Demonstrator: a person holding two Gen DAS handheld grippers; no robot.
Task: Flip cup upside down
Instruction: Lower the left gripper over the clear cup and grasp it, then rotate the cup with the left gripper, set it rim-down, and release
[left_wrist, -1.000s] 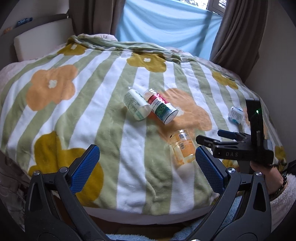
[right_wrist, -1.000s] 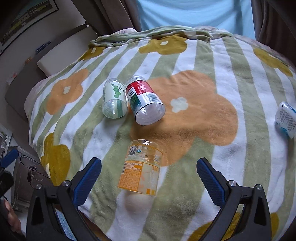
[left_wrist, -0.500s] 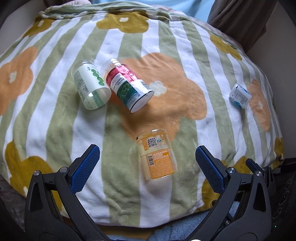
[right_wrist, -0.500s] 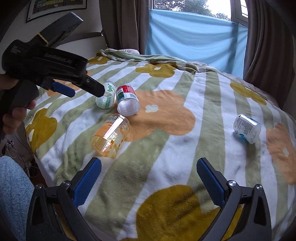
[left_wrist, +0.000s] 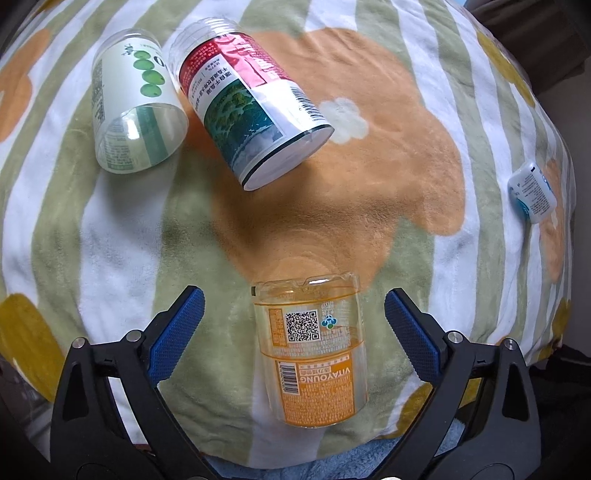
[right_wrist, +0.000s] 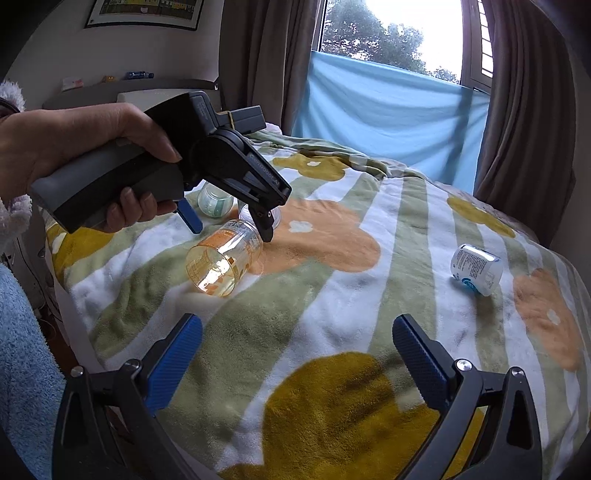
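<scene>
Blanket (left_wrist: 122, 229) spread wide, green and white stripes with orange and mustard flowers, and three spare containers lying on it.

Up top in the left wrist view, a green-label cup (left_wrist: 135, 99) lies on its side, and right beside it a red-label can (left_wrist: 251, 107) lies tilted, the two close together at their far ends. Well off to the right, a small blue-and-white bottle (left_wrist: 532, 192) lies alone near the blanket's edge. Over in the right wrist view, brown curtains (right_wrist: 524, 103) frame a window (right_wrist: 391, 33), a blue sheet (right_wrist: 388, 110) stretched across its lower part, a framed picture (right_wrist: 144, 13) on the wall.
</scene>
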